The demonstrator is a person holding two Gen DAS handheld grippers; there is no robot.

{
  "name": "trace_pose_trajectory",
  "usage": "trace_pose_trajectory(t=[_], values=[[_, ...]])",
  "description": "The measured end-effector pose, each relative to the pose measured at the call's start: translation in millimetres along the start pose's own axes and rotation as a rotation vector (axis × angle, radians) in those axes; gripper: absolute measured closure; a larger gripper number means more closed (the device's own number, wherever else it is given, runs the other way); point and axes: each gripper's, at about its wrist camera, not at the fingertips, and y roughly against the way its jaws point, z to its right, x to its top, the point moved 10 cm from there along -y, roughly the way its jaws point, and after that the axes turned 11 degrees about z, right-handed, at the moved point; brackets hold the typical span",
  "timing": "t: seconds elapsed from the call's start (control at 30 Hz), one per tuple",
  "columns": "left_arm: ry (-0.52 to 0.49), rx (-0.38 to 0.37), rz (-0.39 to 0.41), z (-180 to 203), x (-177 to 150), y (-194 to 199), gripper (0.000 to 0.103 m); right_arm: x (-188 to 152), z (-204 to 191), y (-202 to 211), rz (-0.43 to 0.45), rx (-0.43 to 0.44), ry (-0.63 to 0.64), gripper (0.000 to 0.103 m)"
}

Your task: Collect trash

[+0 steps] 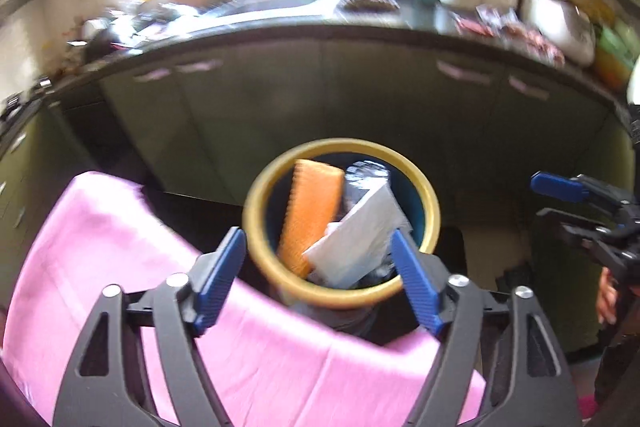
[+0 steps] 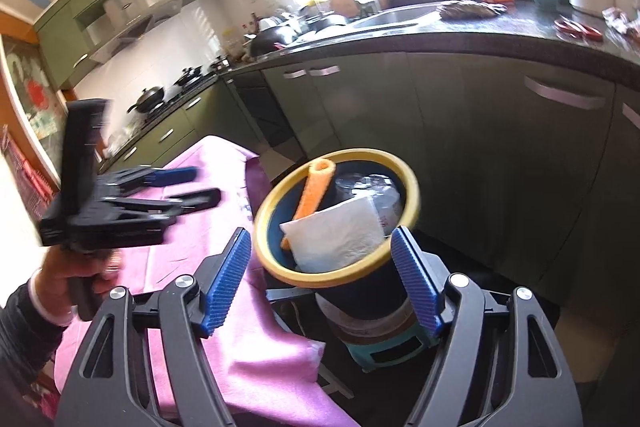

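Overfilling threatens: white crumpled tissue [image 2: 334, 237] and orange foam tube [image 2: 314, 193] crowd the yellow-rimmed dark bin [image 2: 280, 269]; both hand-held grippers, left [image 1: 318, 281] and right [image 2: 320, 279], gape empty.

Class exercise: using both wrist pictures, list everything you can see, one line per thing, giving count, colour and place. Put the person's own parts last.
bin: one, dark blue with yellow rim, beside the pink cloth, below the cabinets
orange sponge: one, orange, standing in the bin, left side
paper towel: one, white, in the bin, front
clear wrapper: one, see-through, in the bin, behind the towel
pink cloth: one, pink, covering the surface left of the bin
stool: one, teal, under the bin
cabinets: several doors, green, under the counter
counter: one, dark, cluttered, with a sink
pans: at least two, black, on the stove at left
left gripper: one, black with blue pads, open above the bin
right gripper: one, same colours, open, nothing held
hand: one, holding the left gripper's handle
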Motion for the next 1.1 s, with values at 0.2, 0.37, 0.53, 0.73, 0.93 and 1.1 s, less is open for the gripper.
trace_pose_trajectory(t=[0.2,0.37,0.53,0.73,0.93,1.1], values=[[0.181,0.208,0.123,-64,-24,119,0.006,-3,-36,-1,-0.007,0.040,0.083,0.030],[0.294,0.467,0.171,-108,-69,214,0.007,-7,-72,-3,-0.004,0.097,0.154,0.017],[0.423,0.644,0.176,-134,-125,290,0.007,-8,-110,3,0.024,0.133,0.244,0.005],[0.505,0.781,0.188,-136,-169,358,0.007,-10,-147,24,0.061,0.164,0.328,0.005],[0.529,0.831,0.205,-128,-191,395,0.006,-17,-169,54,0.092,0.163,0.395,0.005],[0.533,0.819,0.220,-119,-194,402,0.006,-26,-175,70,0.097,0.163,0.407,0.005]])
